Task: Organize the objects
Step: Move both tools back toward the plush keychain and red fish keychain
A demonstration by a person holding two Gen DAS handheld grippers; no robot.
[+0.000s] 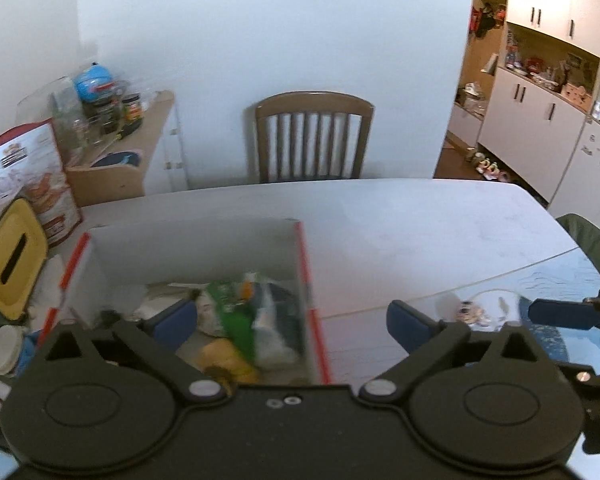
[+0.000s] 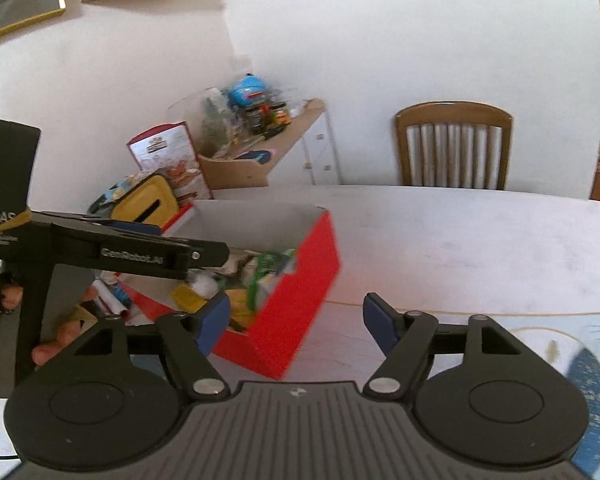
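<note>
A red box [image 2: 296,300] with a white inside [image 1: 188,256] stands on the white table [image 1: 420,232]. It holds several packets, a green one [image 1: 236,312] and a yellow one [image 1: 224,360] among them. My left gripper [image 1: 292,324] is open and empty, just above the box's right side. My right gripper [image 2: 296,318] is open and empty, in front of the box's red wall. The left gripper also shows in the right wrist view [image 2: 140,248], over the box. A small patterned object [image 1: 470,312] lies on the glossy mat to the right.
A yellow tissue holder [image 1: 10,260] and a red cereal box [image 1: 40,184] stand left of the box. A wooden chair [image 1: 312,136] stands behind the table. A side shelf [image 1: 140,140] carries jars. A blue patterned mat [image 2: 592,392] lies at the right.
</note>
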